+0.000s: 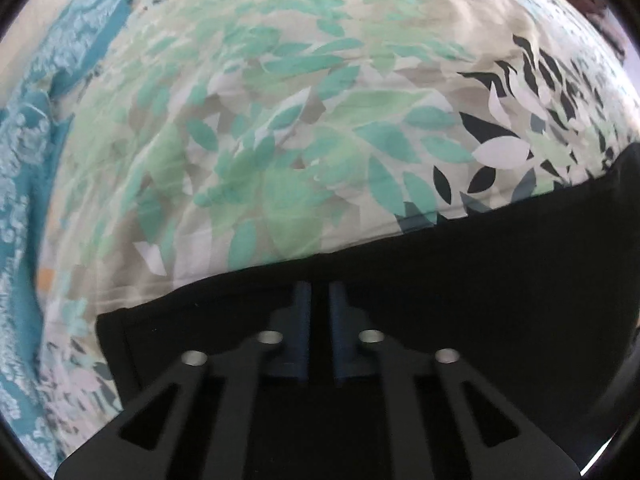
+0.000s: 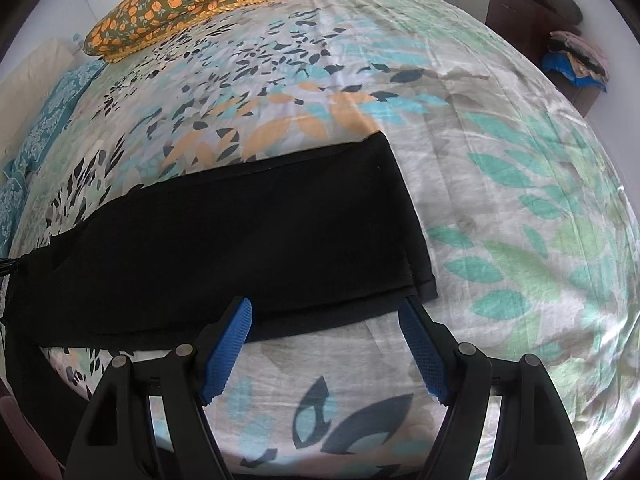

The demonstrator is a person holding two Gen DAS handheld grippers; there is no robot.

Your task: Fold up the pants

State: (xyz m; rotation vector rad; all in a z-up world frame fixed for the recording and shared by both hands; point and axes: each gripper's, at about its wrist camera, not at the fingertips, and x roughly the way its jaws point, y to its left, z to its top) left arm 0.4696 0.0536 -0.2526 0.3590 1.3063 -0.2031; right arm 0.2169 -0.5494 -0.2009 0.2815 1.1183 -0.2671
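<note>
Black pants (image 2: 248,232) lie flat across a leaf-patterned bedsheet (image 2: 500,184), their hem end at the right near my right gripper. My right gripper (image 2: 326,312) is open and empty, its blue pads (image 2: 228,348) just in front of the pants' near edge. In the left wrist view the pants (image 1: 460,288) fill the lower frame. My left gripper (image 1: 320,292) has its jaws nearly together over the black cloth; whether it pinches the cloth is too dark to tell.
An orange-flowered pillow (image 2: 192,4) lies at the bed's far end. A teal patterned blanket (image 1: 24,208) runs along the left side. A dark dresser (image 2: 532,20) with piled clothes (image 2: 576,56) stands at the far right.
</note>
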